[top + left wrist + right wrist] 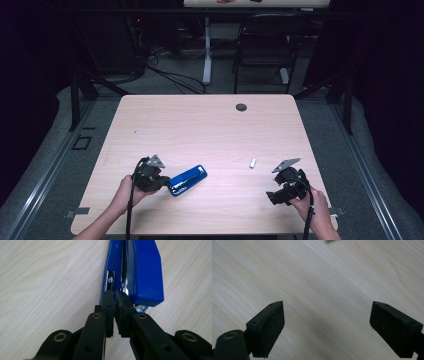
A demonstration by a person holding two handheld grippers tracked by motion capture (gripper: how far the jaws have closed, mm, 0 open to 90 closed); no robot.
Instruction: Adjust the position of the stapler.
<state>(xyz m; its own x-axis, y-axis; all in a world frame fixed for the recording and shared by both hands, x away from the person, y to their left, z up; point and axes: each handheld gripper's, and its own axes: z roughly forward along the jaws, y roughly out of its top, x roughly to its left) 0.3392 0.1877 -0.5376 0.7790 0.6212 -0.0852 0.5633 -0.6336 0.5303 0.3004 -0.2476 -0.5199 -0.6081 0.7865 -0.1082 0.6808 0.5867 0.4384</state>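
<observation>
A glossy blue plastic stapler with a chrome metal strip (187, 180) lies on the pale wood-grain desk (200, 130), near the front edge and left of centre. The left gripper (115, 295) meets the stapler's near end, its jaws clenched almost together at the rear of the stapler; whether they pinch a part of it cannot be told. The right gripper (327, 327) hovers over bare desk at the near right with jaws released wide. A small white block (253, 162) lies between them.

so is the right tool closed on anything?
No. In the right gripper view the right tool stands wide open over bare table, nothing between its pads.
</observation>
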